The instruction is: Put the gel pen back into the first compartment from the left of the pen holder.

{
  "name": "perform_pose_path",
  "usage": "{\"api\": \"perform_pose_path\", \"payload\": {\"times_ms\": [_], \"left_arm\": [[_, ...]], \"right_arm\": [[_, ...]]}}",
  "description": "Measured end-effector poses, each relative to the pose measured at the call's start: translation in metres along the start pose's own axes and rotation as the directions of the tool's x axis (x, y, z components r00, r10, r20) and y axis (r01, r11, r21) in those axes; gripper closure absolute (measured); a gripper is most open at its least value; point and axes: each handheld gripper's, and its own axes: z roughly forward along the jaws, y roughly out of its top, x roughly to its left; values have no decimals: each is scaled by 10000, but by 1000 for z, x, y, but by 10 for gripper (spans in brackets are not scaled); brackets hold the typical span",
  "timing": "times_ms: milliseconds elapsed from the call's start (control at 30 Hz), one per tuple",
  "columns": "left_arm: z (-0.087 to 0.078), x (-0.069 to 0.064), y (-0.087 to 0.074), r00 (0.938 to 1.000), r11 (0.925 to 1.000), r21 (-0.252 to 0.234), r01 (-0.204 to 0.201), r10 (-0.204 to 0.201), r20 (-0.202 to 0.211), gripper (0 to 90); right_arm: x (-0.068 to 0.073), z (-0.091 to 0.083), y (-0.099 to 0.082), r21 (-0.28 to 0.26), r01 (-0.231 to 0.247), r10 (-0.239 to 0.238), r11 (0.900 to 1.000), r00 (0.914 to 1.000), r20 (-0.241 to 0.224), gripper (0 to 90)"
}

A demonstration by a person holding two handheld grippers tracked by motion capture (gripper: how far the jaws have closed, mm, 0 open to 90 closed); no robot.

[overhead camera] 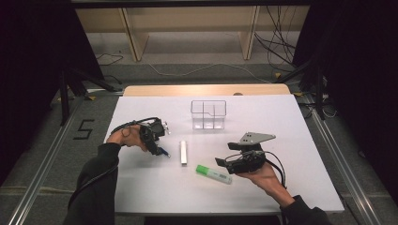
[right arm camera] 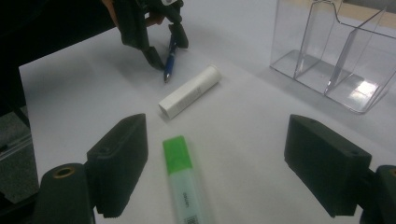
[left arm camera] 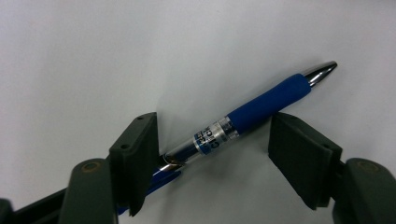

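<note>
Pen: I have the blue pen (left arm camera: 243, 119) lying flat on the white table (overhead camera: 141, 187), at its left side, tip pointing away from my left hand. It runs slantwise between the left jaws, which I judge suits a pinch across the barrel.
Left gripper: I hold the left gripper (overhead camera: 157, 149) tipped down over the pen. Its jaws stand spread; in the left gripper view one jaw sits right by the clip end, touching or nearly so, I cannot tell which, while the other stands clear of the blue grip. Nothing is pinched yet, so I read this as the moment before a grasp.
Right gripper: I keep the right gripper (overhead camera: 221, 161) low at the table's right, jaws wide apart and holding nothing. It points at the highlighter, probably waiting its turn.
Highlighter: the green highlighter (right arm camera: 183, 177) lies flat just ahead of the right jaws, green cap away from them, so it is handy for that side.
White stick: a white tube (right arm camera: 189, 92) lies between pen and highlighter, apart from both, touched by nothing.
Holder: the clear divided holder (overhead camera: 208, 114) stands upright and empty toward the far edge, open top up. I take it as the place meant for these items.
Risk: with the pen slanted, I judge closing jaws could roll it.
</note>
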Motion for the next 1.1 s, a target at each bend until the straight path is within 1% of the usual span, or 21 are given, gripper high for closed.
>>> {"api": "perform_pose_path", "payload": {"times_ms": [133,200,267,333,367,400,433,467,533,567,667,733,833,867,900,933,967,1033,1100], "left_arm": [[-1,-2,1,9999,10000,-5,54,-54,95,414],[-1,-2,1,9998,10000,26,0,0,221,451],[-2,-3,2,9995,9998,93,-161,159,272,498],[-2,-5,2,9993,9999,41,-161,159,331,538],[-3,-5,2,9990,9997,114,-232,228,379,556],[-3,-5,2,9988,9996,88,-265,261,416,575],[-3,-6,2,9986,9996,92,-249,244,468,594],[-3,-6,3,9988,9996,114,-255,250,424,612],[-3,-7,3,9987,9996,130,-237,231,451,664],[-3,-8,3,9989,9998,92,-174,170,432,684],[-3,-7,4,9987,9997,168,-163,155,482,737],[-3,-7,4,9984,9999,143,0,-8,567,781],[-3,-6,4,9981,9997,162,187,-196,587,789],[-3,-6,5,9977,9994,127,308,-315,601,790],[-3,-6,5,9976,9993,160,323,-333,613,792],[-3,-5,5,9974,9989,127,442,-448,561,792],[-4,-4,6,9973,9988,194,446,-457,573,793],[-4,-4,5,9961,9976,80,684,-687,550,794],[-6,-3,5,9949,9966,47,823,-824,588,795]], "right_arm": [[0,0,0,16,-9,9,10000,10000,2,225],[0,1,0,2,-9,9,10000,10000,-11,225],[0,1,0,19,-5,5,10000,10000,-33,225],[0,1,0,31,-5,6,10000,10000,-27,225],[0,1,0,35,-1,2,10000,10000,-19,226],[1,1,0,36,-9,9,10000,10000,-14,226],[1,1,0,49,9,-9,10000,10000,-2,226],[1,0,0,46,18,-18,10000,10000,0,226],[1,0,0,43,23,-23,10000,10000,1,226],[0,0,0,45,18,-18,10000,10000,4,227],[0,0,0,42,31,-31,10000,10000,17,227],[0,0,0,24,21,-21,10000,10000,3,227],[0,0,0,4,21,-21,10000,10000,3,228],[0,0,0,8,38,-38,10000,10000,6,228],[0,0,0,17,29,-29,10000,10000,10,227],[0,0,0,20,27,-27,10000,10000,14,228],[0,0,0,46,30,-30,10000,10000,25,228],[1,0,0,34,27,-27,10000,10000,10,228],[0,0,0,31,18,-18,10000,10000,12,227]]}}
